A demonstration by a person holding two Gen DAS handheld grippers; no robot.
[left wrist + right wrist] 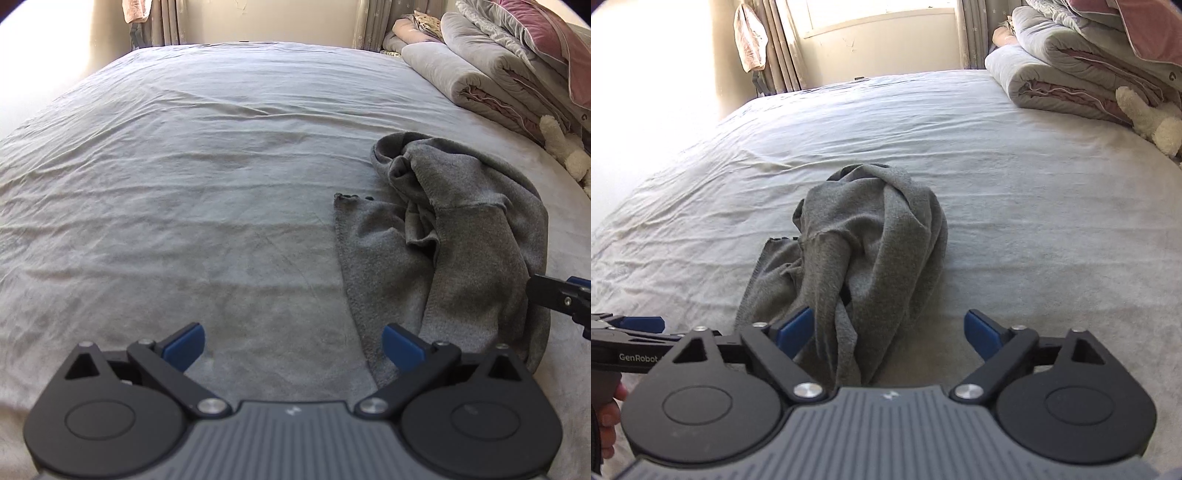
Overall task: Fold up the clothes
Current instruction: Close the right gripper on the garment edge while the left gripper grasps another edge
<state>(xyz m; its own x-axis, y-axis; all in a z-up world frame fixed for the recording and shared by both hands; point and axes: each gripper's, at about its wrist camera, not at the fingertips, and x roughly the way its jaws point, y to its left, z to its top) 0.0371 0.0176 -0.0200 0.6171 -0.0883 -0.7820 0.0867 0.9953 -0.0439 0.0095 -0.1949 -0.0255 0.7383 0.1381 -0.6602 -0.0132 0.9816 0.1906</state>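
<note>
- Right gripper [888, 334]: jaws spread wide, nothing held; near end of the grey garment [864, 251] lies between the blue pads [796, 330], just beside the left-hand pad, not clamped.
- Left gripper [293, 345]: jaws likewise wide apart and empty, over bare bed sheet [184, 184]; garment off to its right, its hem edge running past the right-hand pad.
- Long axis of the crumpled garment runs straight away from the right gripper toward the window; a flatter flap spreads to the left of the bunched heap.
- Judged nearer: the right gripper, already astride the near end; the left one needs a sideways reach.
- Left wrist view alone shows the twisted opening at the far end and the flap's ragged corner.
- Right wrist view alone shows the heap's height and the other gripper alongside at the left edge.
- Beyond: folded quilts [1071, 74] and a plush toy [1152, 122] at the bed's right, well apart.
</note>
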